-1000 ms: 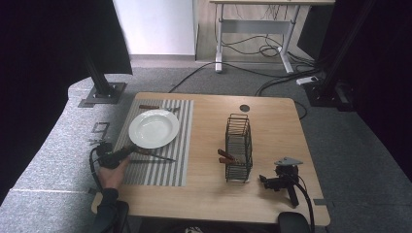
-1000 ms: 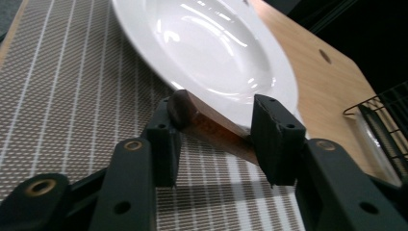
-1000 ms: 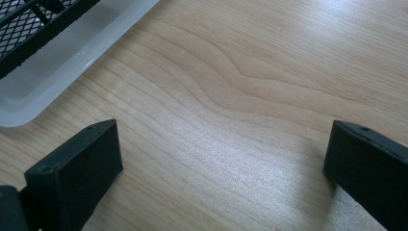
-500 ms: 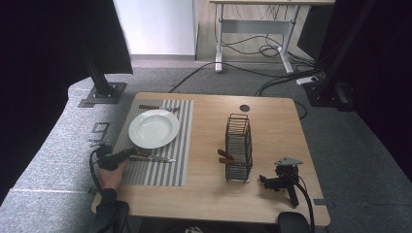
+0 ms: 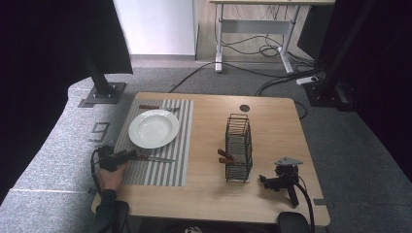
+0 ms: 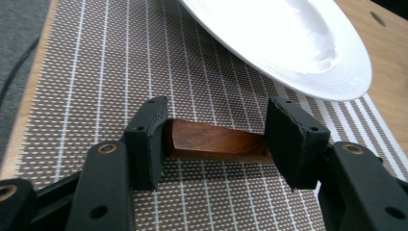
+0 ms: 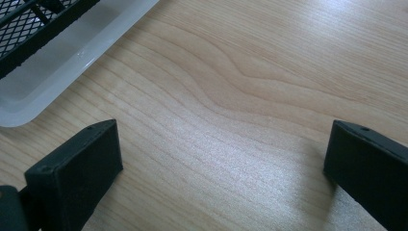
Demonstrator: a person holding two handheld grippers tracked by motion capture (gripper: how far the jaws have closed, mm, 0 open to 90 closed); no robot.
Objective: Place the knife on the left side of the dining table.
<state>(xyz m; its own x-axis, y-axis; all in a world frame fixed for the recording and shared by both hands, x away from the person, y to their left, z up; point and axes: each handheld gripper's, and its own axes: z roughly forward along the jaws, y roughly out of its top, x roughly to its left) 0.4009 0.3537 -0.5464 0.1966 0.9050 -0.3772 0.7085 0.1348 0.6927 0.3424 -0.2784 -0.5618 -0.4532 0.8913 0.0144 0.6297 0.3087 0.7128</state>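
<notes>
A: The left gripper (image 5: 130, 154) has slid lower along the placemat (image 5: 160, 167) since a second ago, and the knife (image 5: 154, 158) has come with it, now lying just below the plate (image 5: 153, 128).

B: What's it holding, exactly?

A: In the left gripper view the jaws sit either side of the dark brown wooden handle (image 6: 216, 141); the left pad touches its end, while at the right I cannot tell contact from a sliver of gap. The handle is glossy, tapering, flat on the striped mat; the slim steel blade points right, toward the wire basket (image 5: 238, 147).

B: And the right gripper (image 5: 272, 183)?

A: Resting on the table (image 5: 272, 126) near the basket, jaws spread wide over bare wood.
</notes>
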